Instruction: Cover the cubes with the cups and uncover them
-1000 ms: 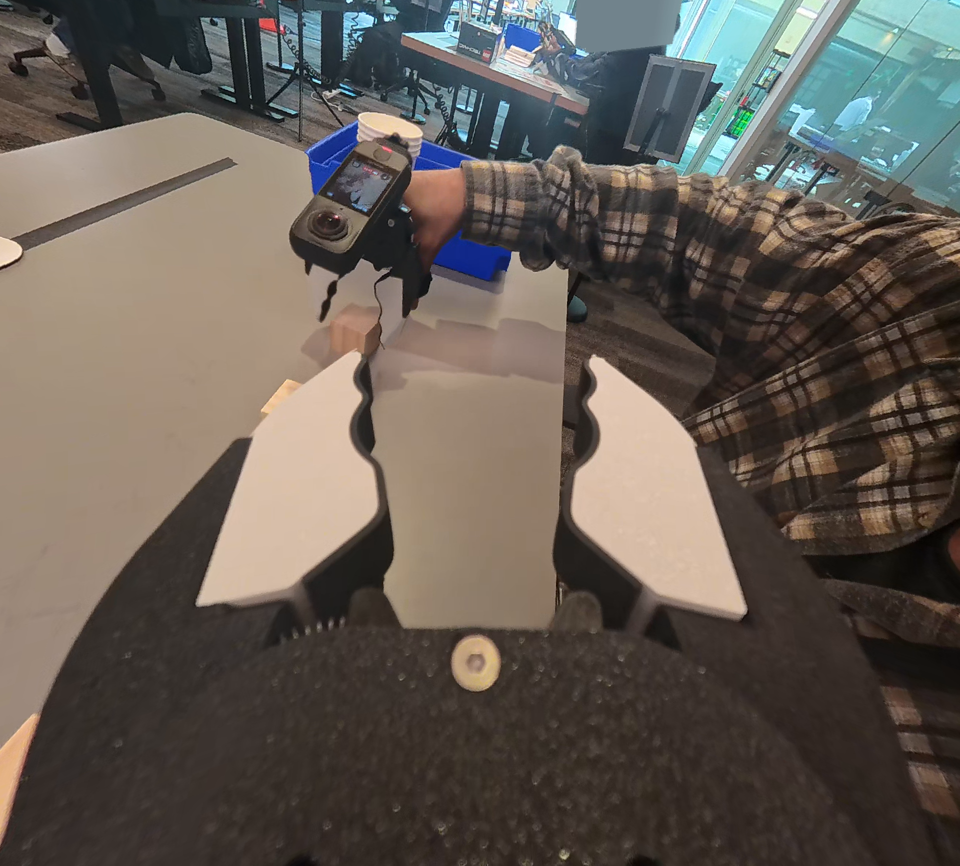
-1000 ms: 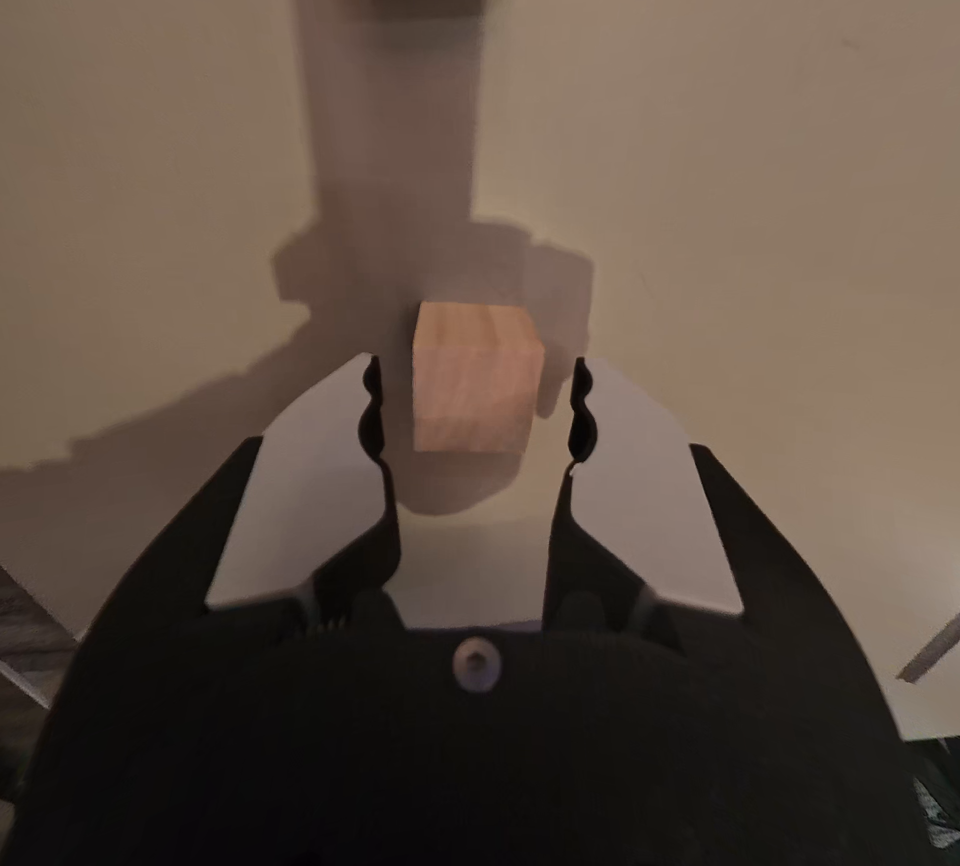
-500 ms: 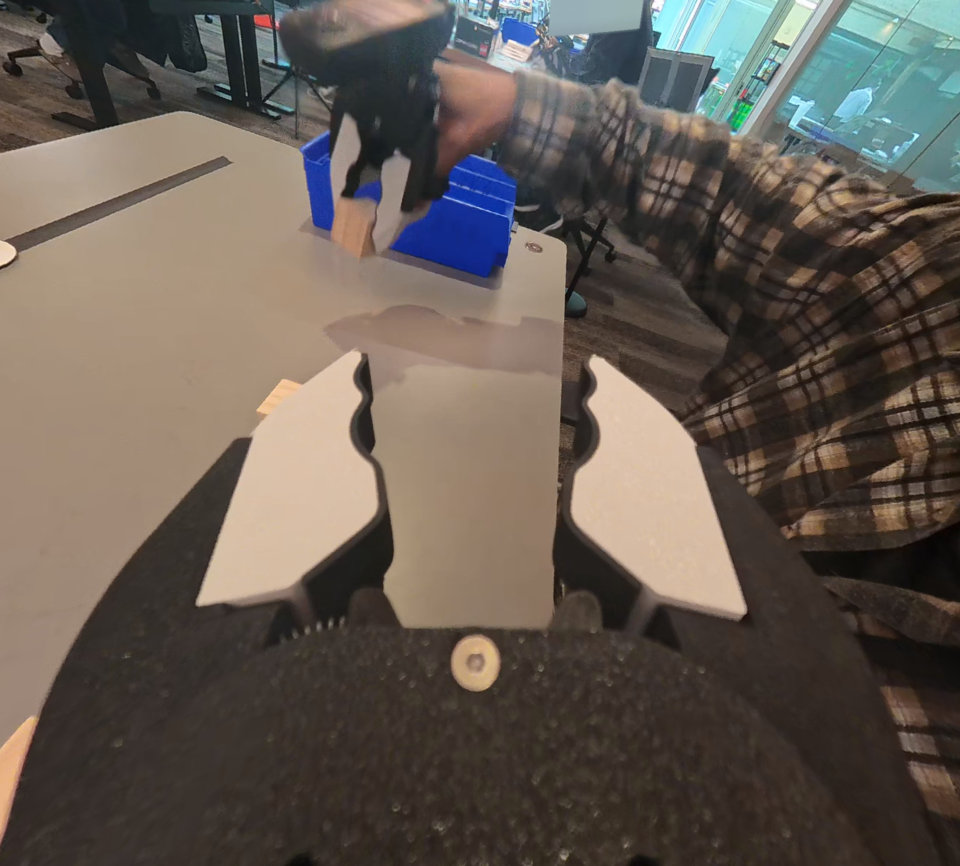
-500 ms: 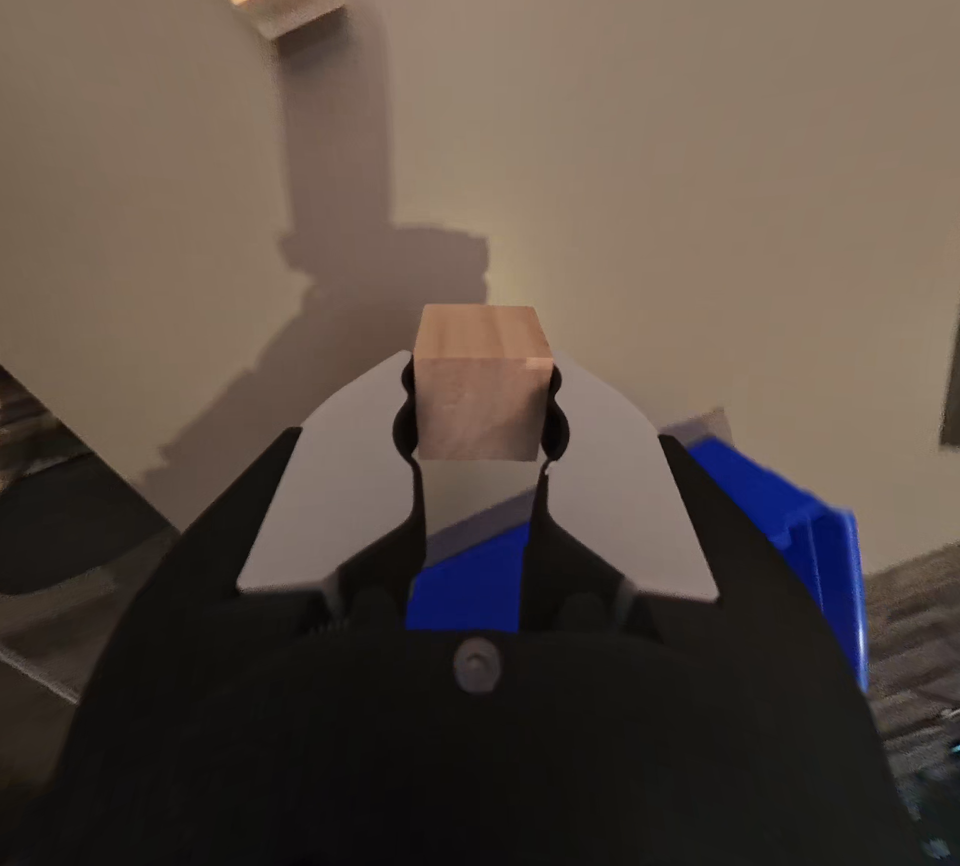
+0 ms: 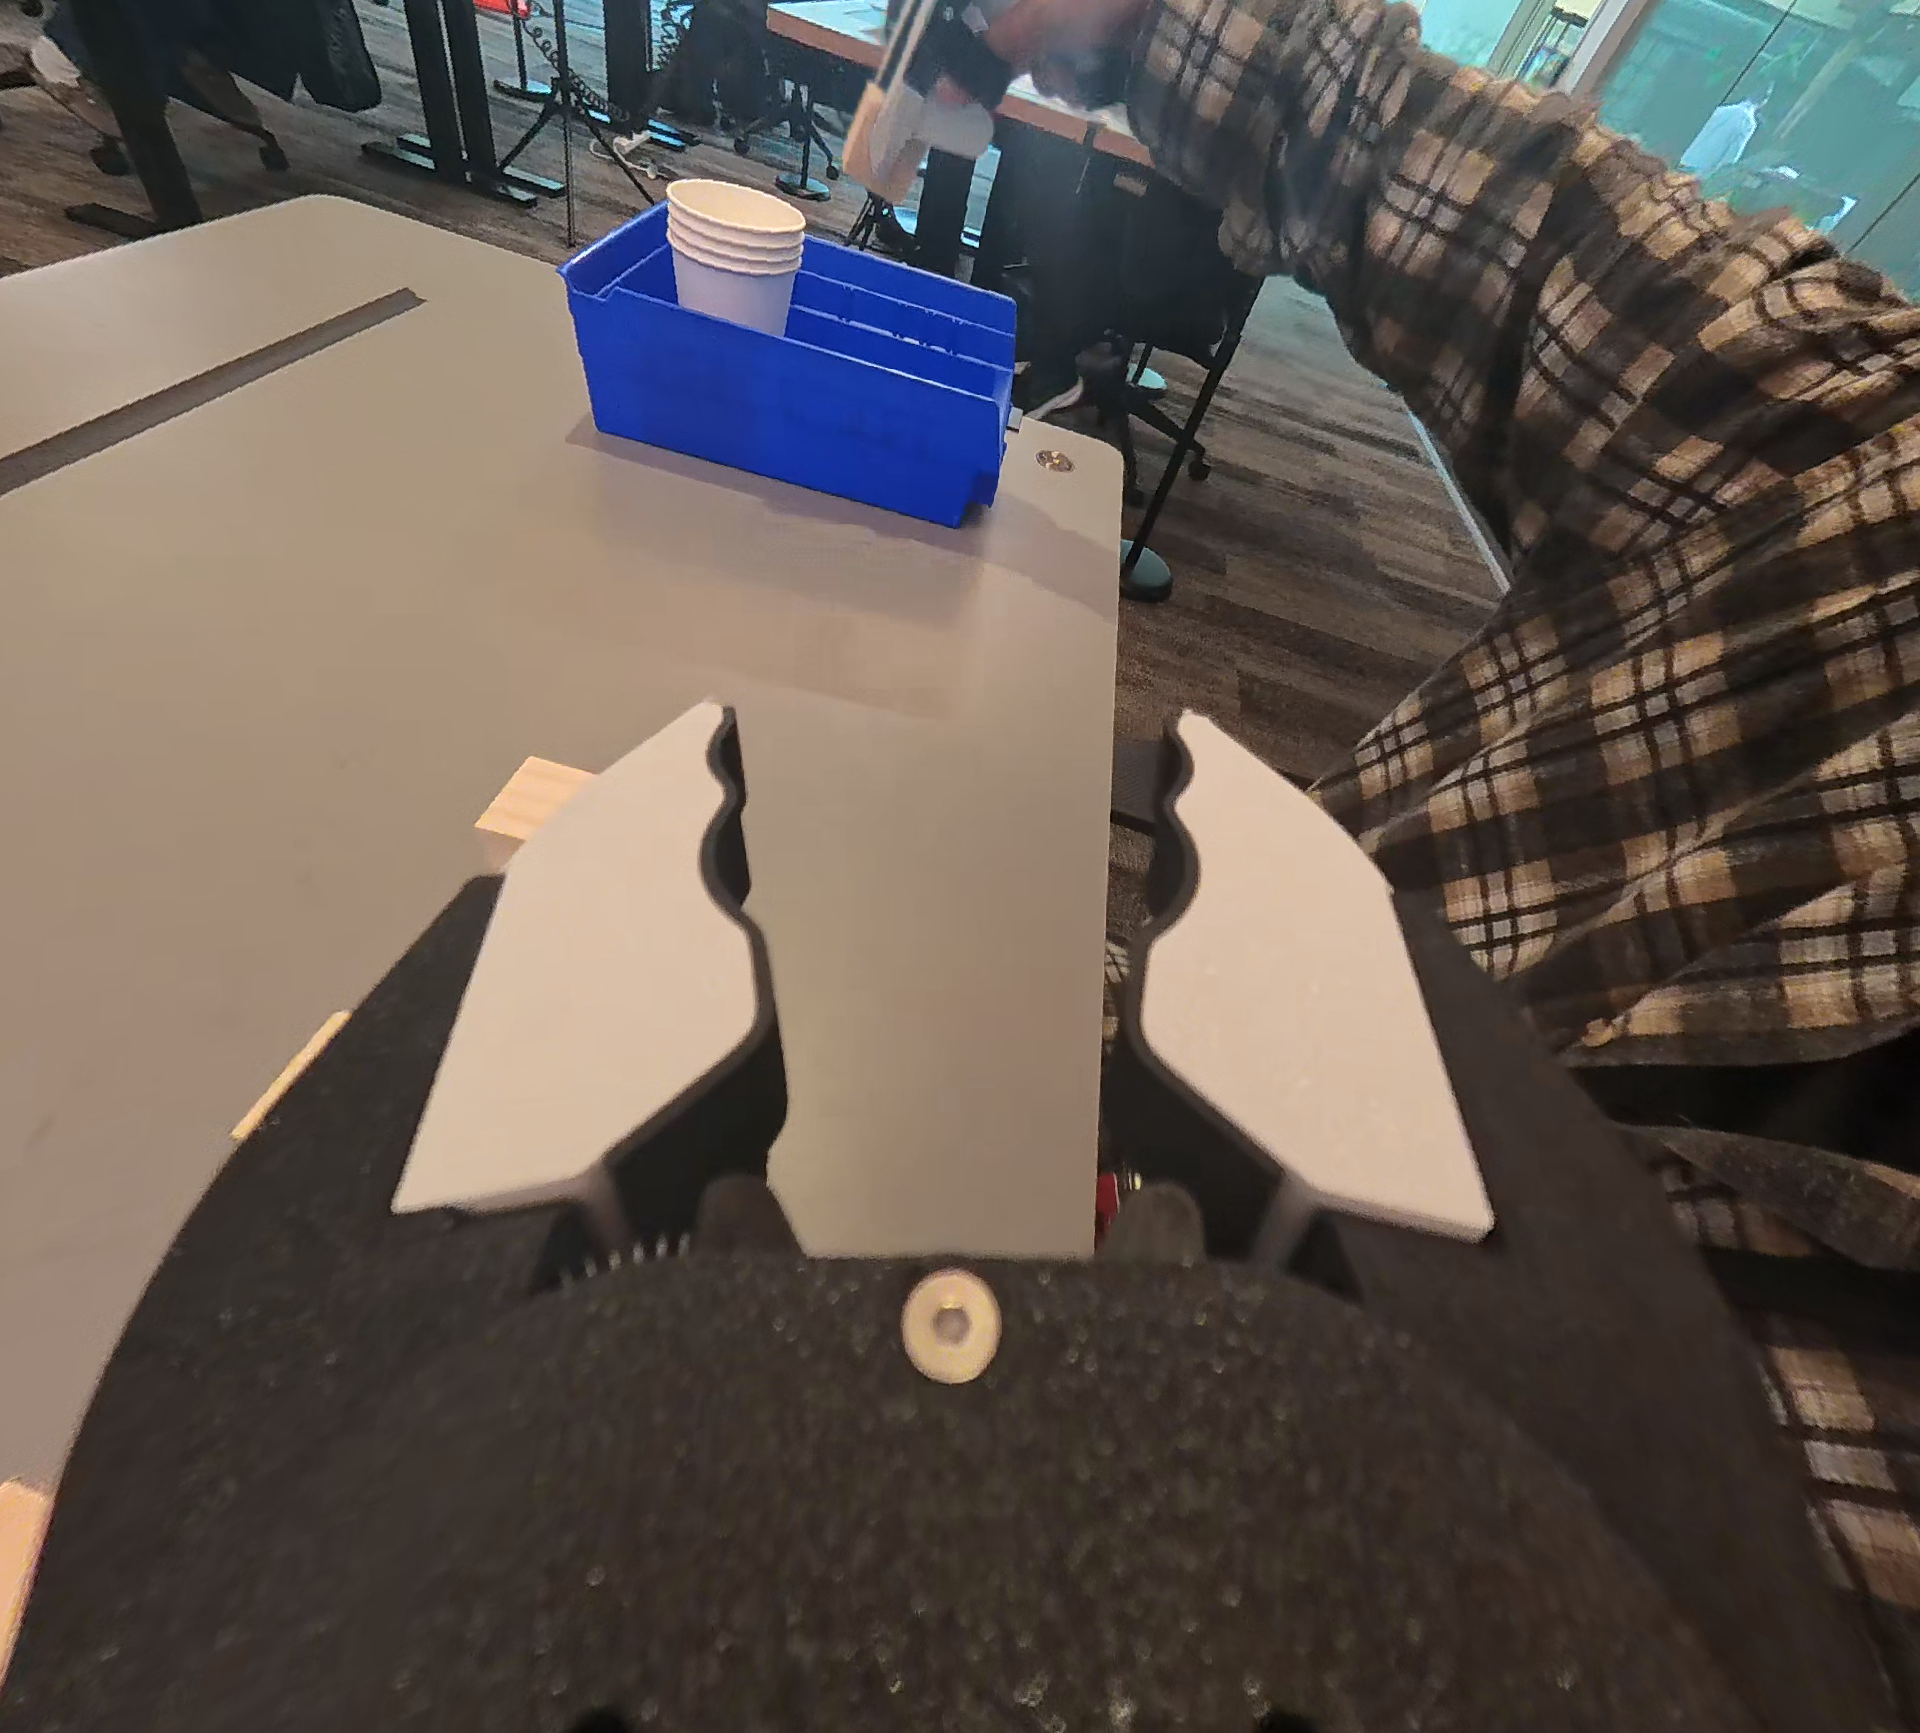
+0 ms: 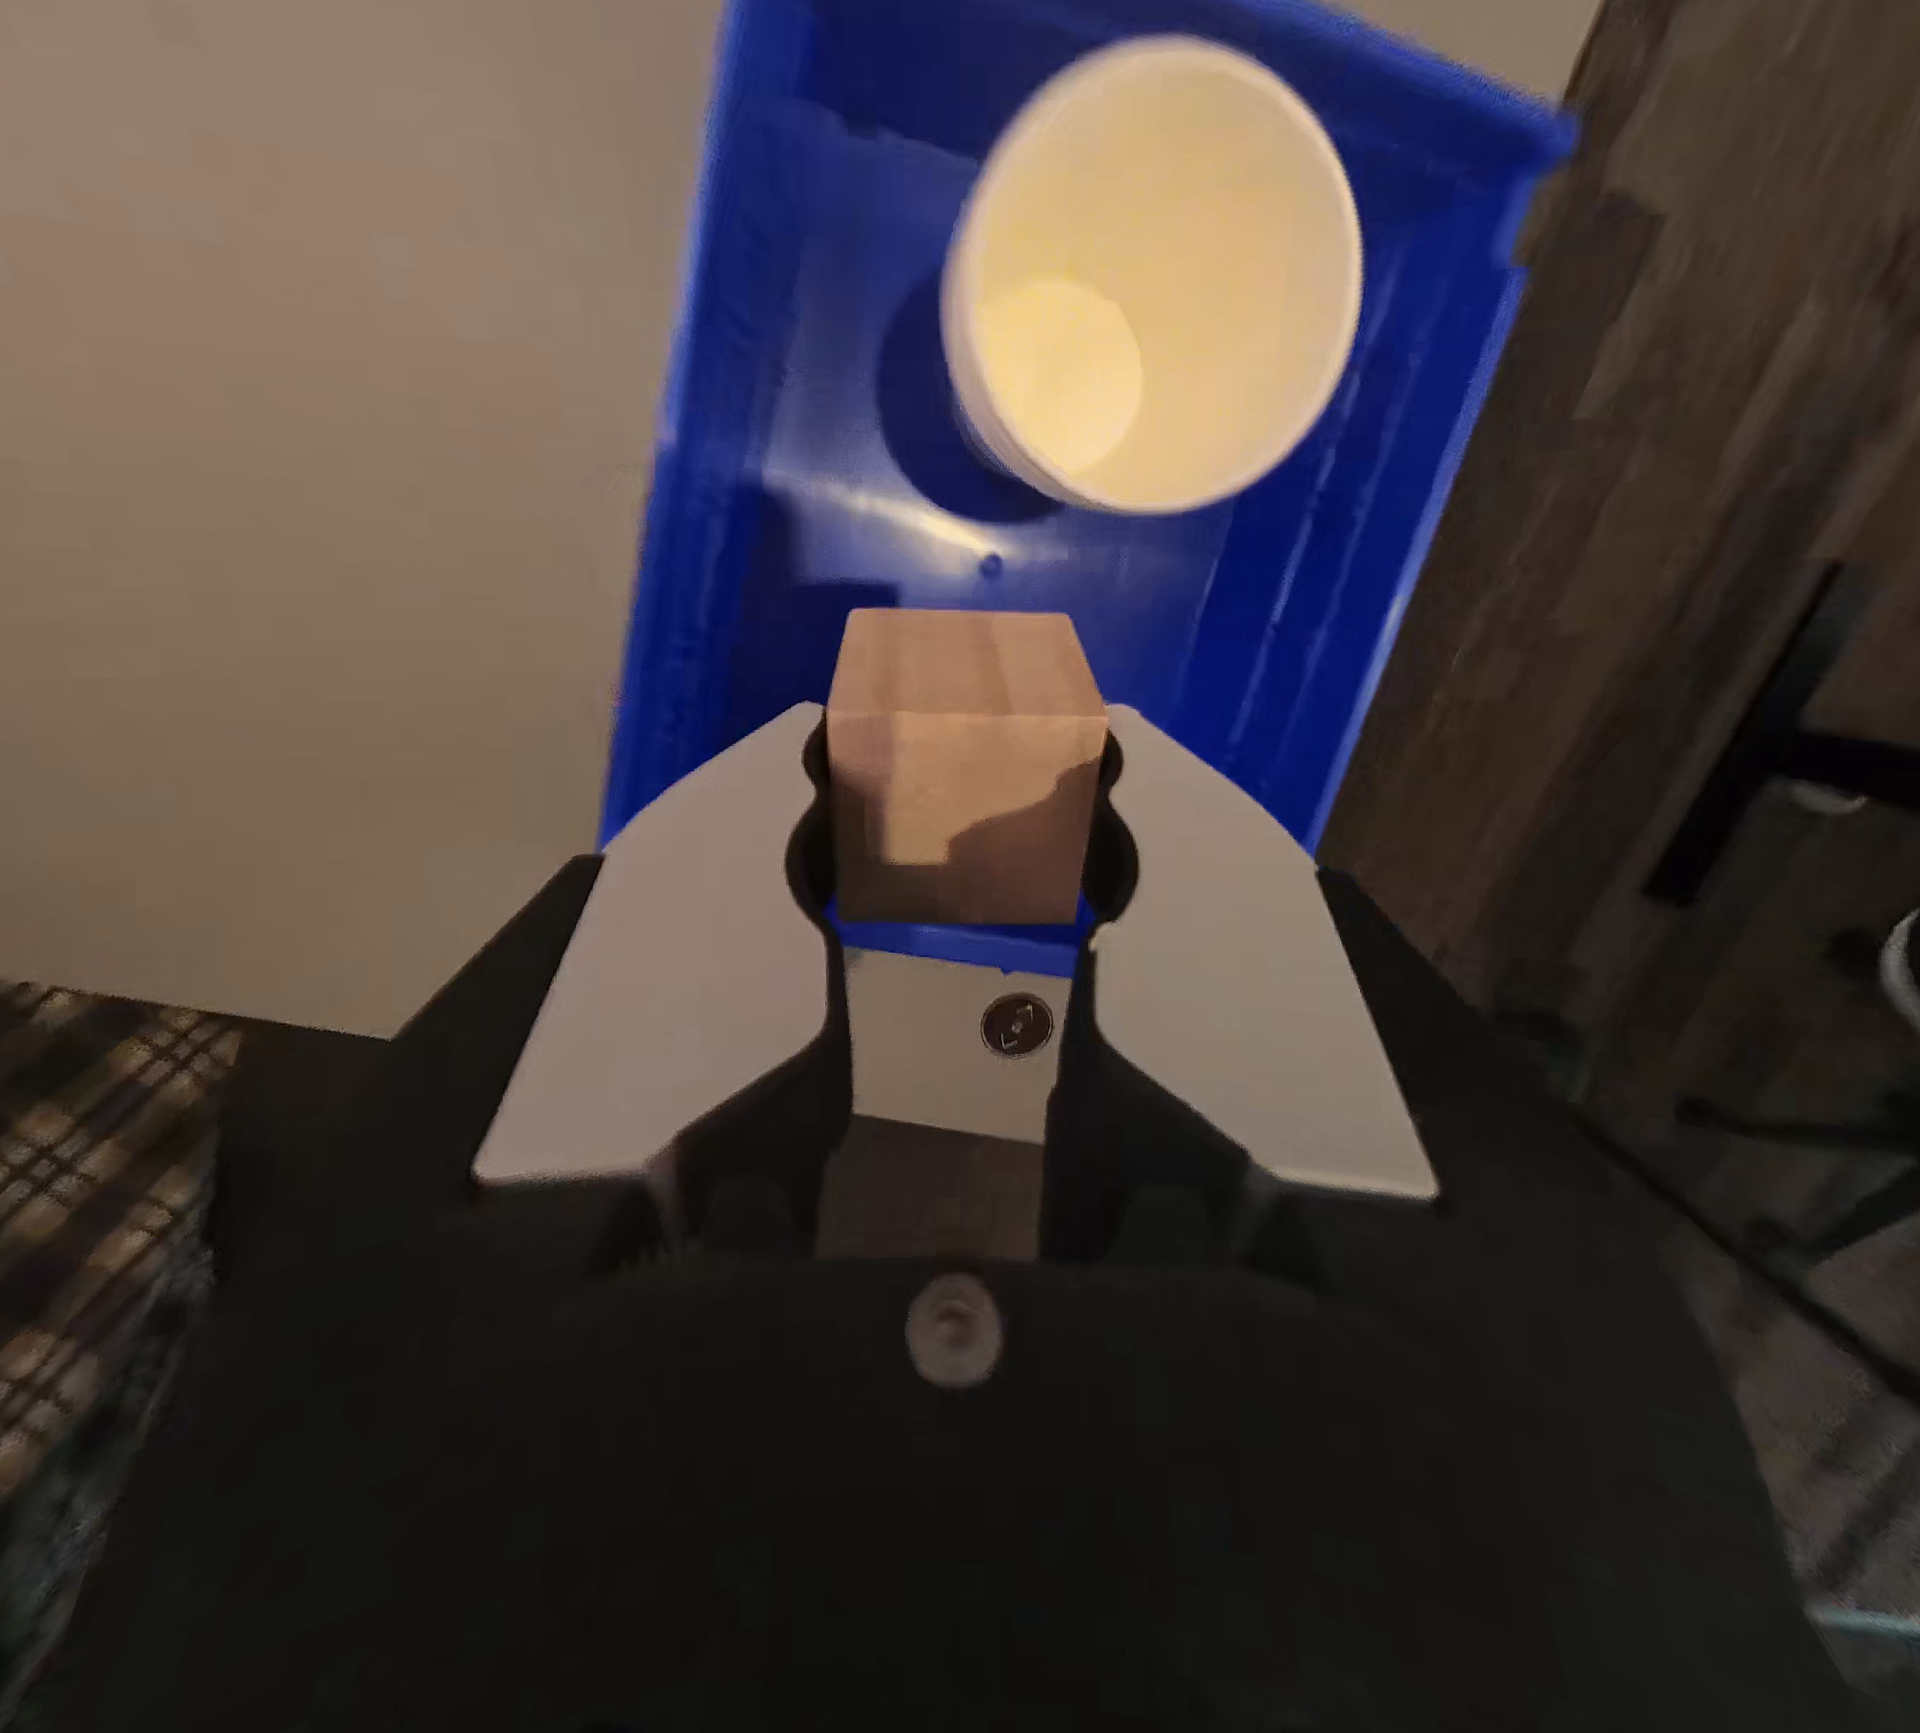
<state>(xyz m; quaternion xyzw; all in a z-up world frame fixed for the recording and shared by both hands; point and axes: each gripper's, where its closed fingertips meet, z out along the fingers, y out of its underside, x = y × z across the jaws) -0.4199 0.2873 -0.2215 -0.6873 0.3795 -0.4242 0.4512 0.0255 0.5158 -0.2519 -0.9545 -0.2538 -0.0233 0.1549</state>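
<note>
While its flat grey fingers pinch a pale wooden cube (image 6: 961,774) with square faces and visible grain, the right gripper (image 6: 961,810) hangs above a blue plastic bin (image 6: 717,457) holding stacked white paper cups (image 6: 1153,312). Over the smooth grey table (image 5: 312,592), the left gripper (image 5: 951,842) has its jaws spread, holding nothing, beside another cube (image 5: 530,795).

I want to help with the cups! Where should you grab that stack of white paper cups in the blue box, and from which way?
Grip the stack of white paper cups by the side wall just under the rims, coming from above: it stands upright, mouth up, and sticks out over the blue plastic bin, whose walls hide the lower part. The open left hand-held gripper is free.
</note>
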